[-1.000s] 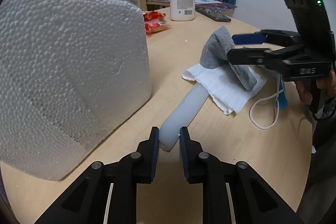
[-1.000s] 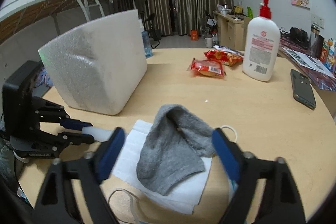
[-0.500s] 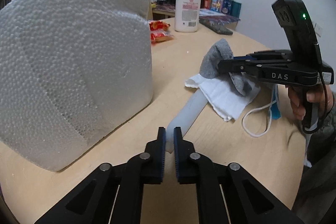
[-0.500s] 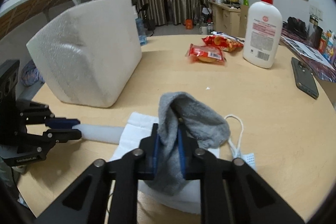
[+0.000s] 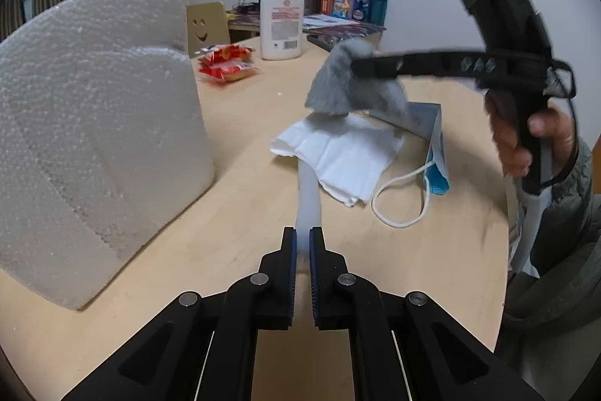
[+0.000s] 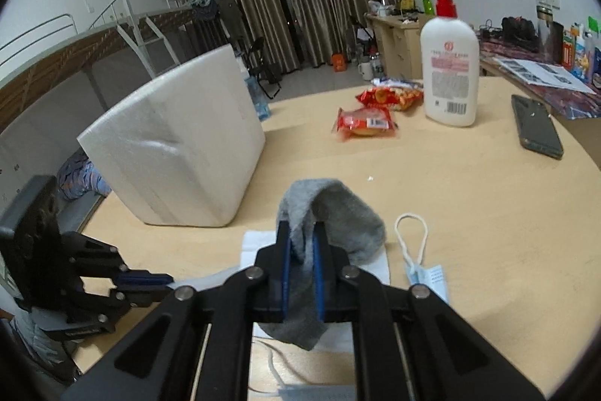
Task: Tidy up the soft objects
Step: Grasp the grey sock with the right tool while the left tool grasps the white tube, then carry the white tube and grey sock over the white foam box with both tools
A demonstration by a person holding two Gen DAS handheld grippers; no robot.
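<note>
Grey sock (image 6: 338, 217) hangs pinched between the clenched fingers of the right gripper (image 6: 300, 262), lifted above the white cloth (image 5: 338, 153) and the face mask (image 5: 435, 153) on the counter (image 5: 244, 198). Left gripper (image 5: 302, 250) is clamped on the end of a white foam tube (image 5: 308, 190) lying beside the foam block (image 5: 94, 138).

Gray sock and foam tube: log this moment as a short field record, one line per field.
right gripper: shut on gray sock, lifted off white tissue
left gripper: shut on foam tube, whose far end lies under the tissue
face mask: lying beside the tissue
foam block: standing on table
</note>
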